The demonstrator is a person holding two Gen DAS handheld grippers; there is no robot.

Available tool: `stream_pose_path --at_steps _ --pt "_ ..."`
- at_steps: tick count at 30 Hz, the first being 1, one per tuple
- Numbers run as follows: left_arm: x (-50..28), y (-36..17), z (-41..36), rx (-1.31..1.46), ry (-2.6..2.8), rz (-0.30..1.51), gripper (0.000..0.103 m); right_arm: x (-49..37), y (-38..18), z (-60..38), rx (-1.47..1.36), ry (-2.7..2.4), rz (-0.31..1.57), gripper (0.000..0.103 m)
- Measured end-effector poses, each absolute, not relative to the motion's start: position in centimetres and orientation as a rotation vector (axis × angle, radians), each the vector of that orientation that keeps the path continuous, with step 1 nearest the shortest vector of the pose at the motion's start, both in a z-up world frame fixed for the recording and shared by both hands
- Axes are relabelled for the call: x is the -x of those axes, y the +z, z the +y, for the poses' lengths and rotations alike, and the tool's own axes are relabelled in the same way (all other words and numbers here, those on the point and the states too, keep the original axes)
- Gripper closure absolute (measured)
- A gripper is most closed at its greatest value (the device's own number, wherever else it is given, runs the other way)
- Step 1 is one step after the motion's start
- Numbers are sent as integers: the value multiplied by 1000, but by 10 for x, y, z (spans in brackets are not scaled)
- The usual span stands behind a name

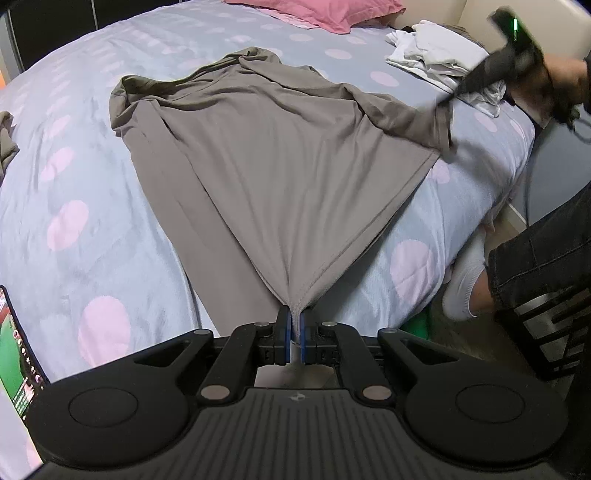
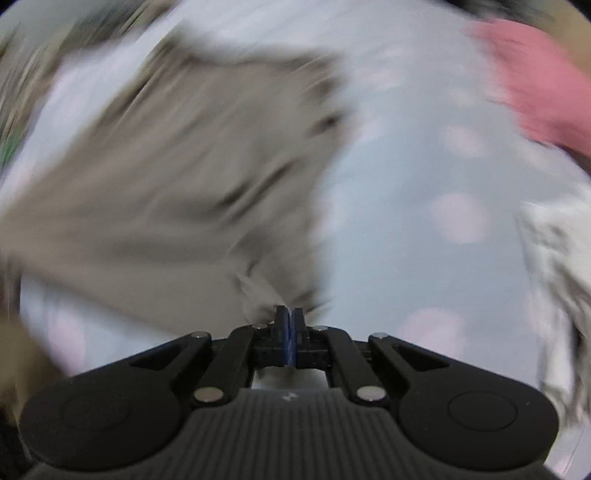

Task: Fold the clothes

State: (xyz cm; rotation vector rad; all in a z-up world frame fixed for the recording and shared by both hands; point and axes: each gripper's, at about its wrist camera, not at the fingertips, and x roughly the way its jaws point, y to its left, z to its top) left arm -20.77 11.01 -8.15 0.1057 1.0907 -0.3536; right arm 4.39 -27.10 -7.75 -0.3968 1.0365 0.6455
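Observation:
A grey-brown shirt point(image 1: 266, 147) lies spread over the bed, pulled taut toward me. My left gripper point(image 1: 294, 314) is shut on its near hem corner. The right gripper point(image 1: 448, 101) shows at the upper right of the left wrist view, pinching the shirt's other corner and lifting it. In the blurred right wrist view the right gripper point(image 2: 289, 314) is shut on a bunch of the same shirt point(image 2: 166, 166).
The bed has a pale blue cover with pink dots point(image 1: 74, 192). A pink pillow point(image 1: 317, 11) lies at the far end. A pile of white clothes point(image 1: 436, 55) lies at the bed's right. A phone screen point(image 1: 14, 350) shows at left. The person's leg and white shoe point(image 1: 465, 280) stand beside the bed.

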Motion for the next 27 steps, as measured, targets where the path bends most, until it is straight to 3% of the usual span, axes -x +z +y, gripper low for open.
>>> stream_pose_path --at_steps 4,7,11,14,22,24,27 --pt "211 -84 107 -115 -368 1101 100 -85 -53 -342 250 216 913 101" --pt "213 -88 104 -125 -379 1111 100 -94 -71 -347 459 7 891 88" --pt "212 -91 101 -136 -383 1116 100 -68 -89 -312 594 304 880 65" --pt "212 -93 101 -138 -379 1122 100 -49 -102 -284 519 585 971 64" --pt "212 -96 105 -126 -363 1128 100 -56 -152 -260 468 652 1194 65" --pt "211 -96 105 -134 -363 1126 100 -54 -158 -263 449 655 1261 100" --pt "210 -91 104 -166 -368 1109 100 -57 -137 -263 430 699 1281 99"
